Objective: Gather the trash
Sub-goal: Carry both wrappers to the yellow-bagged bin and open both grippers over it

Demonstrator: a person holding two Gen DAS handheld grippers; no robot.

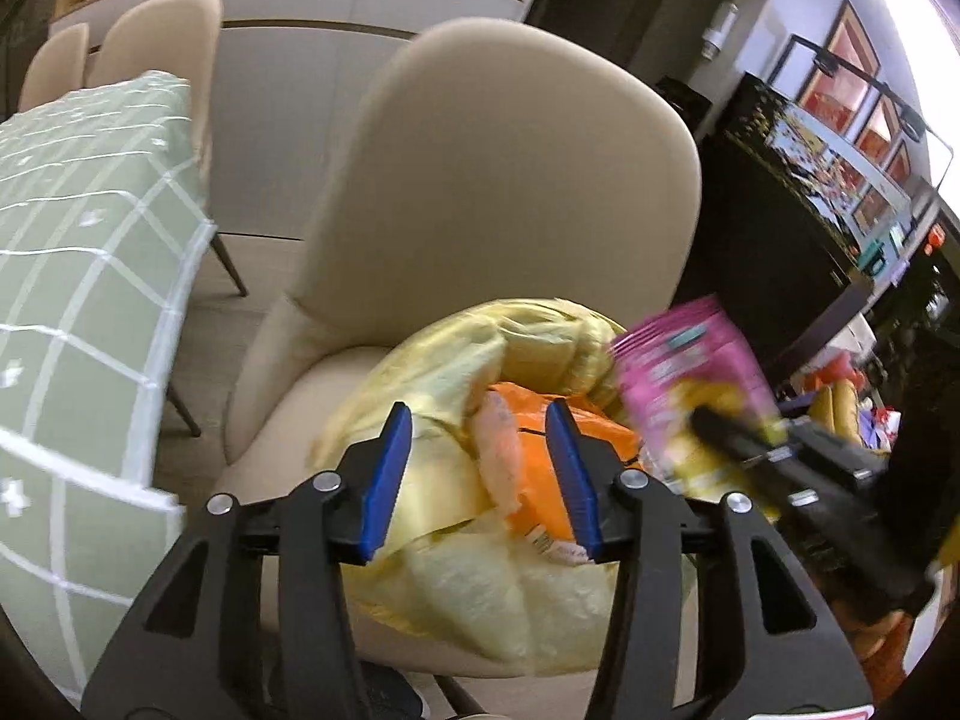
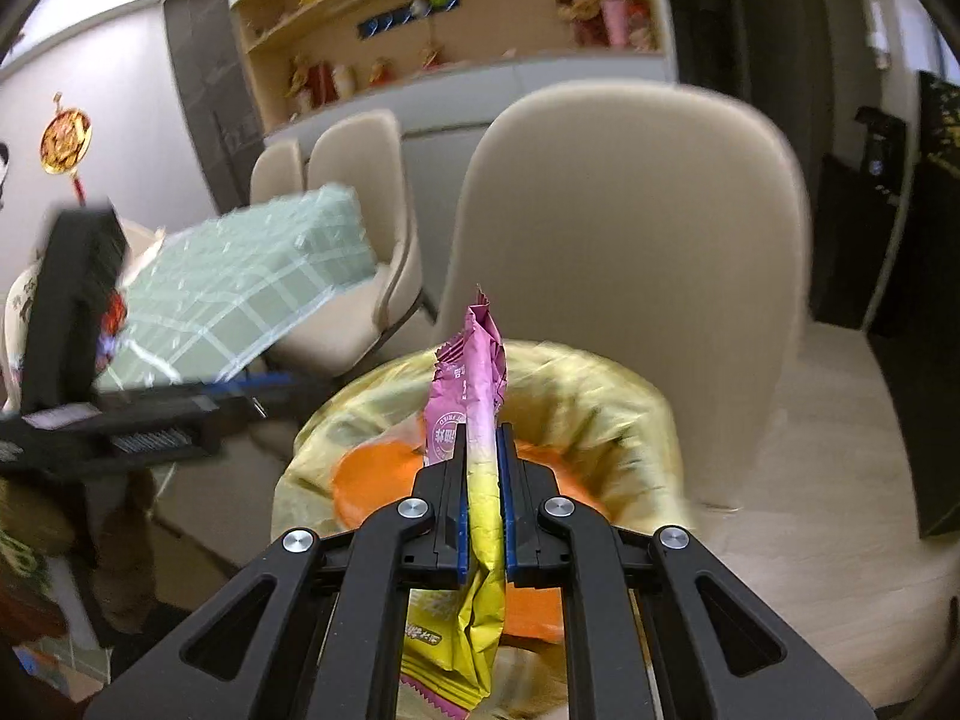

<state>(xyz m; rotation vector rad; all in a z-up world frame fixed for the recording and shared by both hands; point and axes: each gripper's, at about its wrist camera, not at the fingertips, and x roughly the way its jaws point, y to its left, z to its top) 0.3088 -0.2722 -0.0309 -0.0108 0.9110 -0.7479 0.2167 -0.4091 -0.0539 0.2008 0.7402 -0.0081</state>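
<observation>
One pink-and-yellow snack wrapper (image 2: 480, 420) is clamped between the right gripper (image 2: 483, 480) fingers, frame centre, above the yellow trash bag (image 2: 630, 420). The left gripper (image 1: 480, 474) is held with fingers apart over the bag's orange packet (image 1: 534, 450), lower centre.

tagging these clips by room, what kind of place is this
Most likely a home dining area. Cream padded chairs stand around a table under a green checked cloth, and wall shelves hold ornaments. A yellow trash bag sits on one chair, and the right tongs hold a pink snack wrapper over it.
</observation>
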